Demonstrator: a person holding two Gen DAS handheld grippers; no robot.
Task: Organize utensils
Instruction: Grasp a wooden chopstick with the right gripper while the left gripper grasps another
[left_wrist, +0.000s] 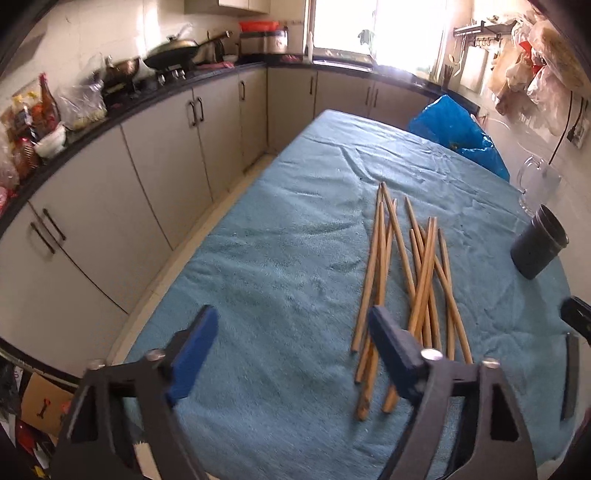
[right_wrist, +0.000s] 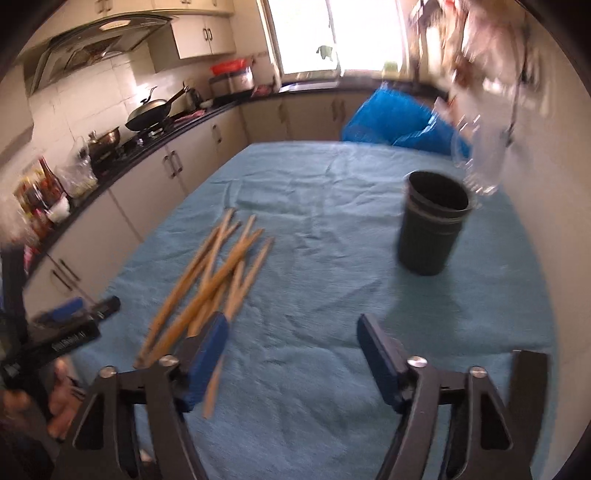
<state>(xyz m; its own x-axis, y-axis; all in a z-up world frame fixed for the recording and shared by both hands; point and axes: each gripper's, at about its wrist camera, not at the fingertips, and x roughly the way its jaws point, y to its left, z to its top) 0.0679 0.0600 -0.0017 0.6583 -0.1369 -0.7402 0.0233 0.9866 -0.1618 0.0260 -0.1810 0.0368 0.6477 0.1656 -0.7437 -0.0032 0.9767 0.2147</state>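
Observation:
Several wooden chopsticks (left_wrist: 410, 280) lie in a loose pile on the blue towel (left_wrist: 280, 266) that covers the table. A dark cylindrical cup (left_wrist: 537, 247) stands upright at the right. My left gripper (left_wrist: 291, 325) is open and empty above the towel, just left of the pile's near ends. In the right wrist view the chopsticks (right_wrist: 214, 284) lie left of centre and the cup (right_wrist: 432, 225) stands right of centre. My right gripper (right_wrist: 291, 332) is open and empty, between the pile and the cup. The left gripper (right_wrist: 74, 314) shows at the left edge.
A clear glass mug (left_wrist: 537, 181) stands behind the cup near the wall. A blue plastic bag (left_wrist: 458, 133) sits at the table's far end. Kitchen cabinets (left_wrist: 155, 162) and a cluttered counter (left_wrist: 74, 110) run along the left. The right wrist view is motion-blurred.

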